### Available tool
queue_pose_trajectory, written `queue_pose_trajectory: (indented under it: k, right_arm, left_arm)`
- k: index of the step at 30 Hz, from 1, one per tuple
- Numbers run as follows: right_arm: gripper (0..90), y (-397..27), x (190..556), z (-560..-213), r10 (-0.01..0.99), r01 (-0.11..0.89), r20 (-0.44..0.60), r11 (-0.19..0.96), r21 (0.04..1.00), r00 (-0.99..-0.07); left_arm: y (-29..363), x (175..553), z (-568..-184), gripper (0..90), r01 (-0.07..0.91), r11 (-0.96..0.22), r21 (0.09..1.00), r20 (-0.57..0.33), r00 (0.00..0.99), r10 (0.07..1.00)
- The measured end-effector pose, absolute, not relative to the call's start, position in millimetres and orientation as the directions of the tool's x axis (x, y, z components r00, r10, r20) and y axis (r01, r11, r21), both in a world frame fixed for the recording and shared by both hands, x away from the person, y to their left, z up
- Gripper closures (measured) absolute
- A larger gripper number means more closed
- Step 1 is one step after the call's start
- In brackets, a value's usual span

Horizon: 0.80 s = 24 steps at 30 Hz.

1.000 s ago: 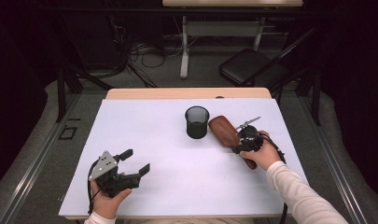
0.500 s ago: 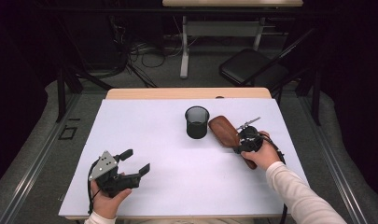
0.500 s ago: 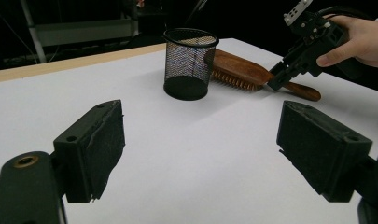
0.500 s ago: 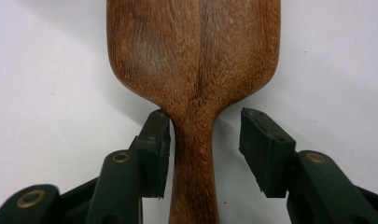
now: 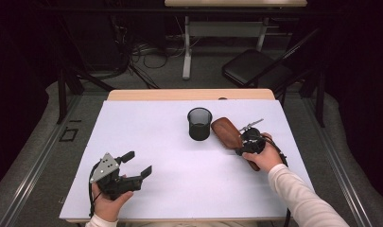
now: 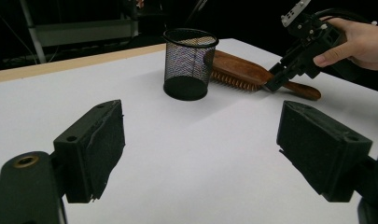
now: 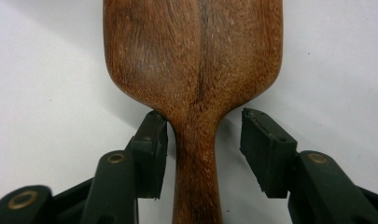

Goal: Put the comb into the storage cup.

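The wooden hairbrush (image 5: 227, 133) lies bristles down on the white table (image 5: 170, 179), just right of the black mesh cup (image 5: 199, 123). Its long axis runs diagonally: the broad head points up and left toward the cup, and the handle runs down and right toward the person's right hand (image 5: 262, 158).

The right gripper (image 5: 249, 142) sits over the neck of the brush, where the head narrows into the handle. Its jaws straddle the neck with a gap on each side, so they are open and not pressing; they have just been opening a little.

The left gripper (image 5: 134, 169) rests near the table's front left, well apart from the brush, jaws wide open and empty.

Compared with a second ago, brush, cup and both hands lie where they were.
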State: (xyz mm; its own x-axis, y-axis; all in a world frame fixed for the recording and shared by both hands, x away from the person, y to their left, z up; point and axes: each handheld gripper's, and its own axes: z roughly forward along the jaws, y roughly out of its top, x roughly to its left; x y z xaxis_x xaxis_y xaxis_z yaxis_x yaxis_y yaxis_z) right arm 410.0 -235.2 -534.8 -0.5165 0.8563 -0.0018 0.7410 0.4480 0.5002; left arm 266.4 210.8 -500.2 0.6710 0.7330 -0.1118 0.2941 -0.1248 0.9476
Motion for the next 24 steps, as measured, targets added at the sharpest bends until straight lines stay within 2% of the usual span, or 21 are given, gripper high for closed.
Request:
queue_pose_trajectory:
  k: [8, 13, 24]
  right_arm:
    - [44.9, -235.9, 411.8, -536.1, 0.859, 0.740, -0.012, 0.448, 0.502, -0.512]
    - [44.3, -236.2, 411.9, -534.5, 0.863, 0.754, -0.020, 0.451, 0.477, -0.504]
    - [59.8, -232.6, 410.7, -535.5, 0.855, 0.738, -0.038, 0.469, 0.486, -0.518]
  left_arm:
    - [210.8, 266.5, -500.2, 15.2, 0.294, -0.125, 0.948, -0.112, 0.671, 0.733]
    - [211.0, 266.8, -500.4, 15.2, 0.295, -0.125, 0.947, -0.112, 0.671, 0.733]
    - [211.0, 267.2, -500.9, 15.3, 0.296, -0.124, 0.947, -0.114, 0.672, 0.732]
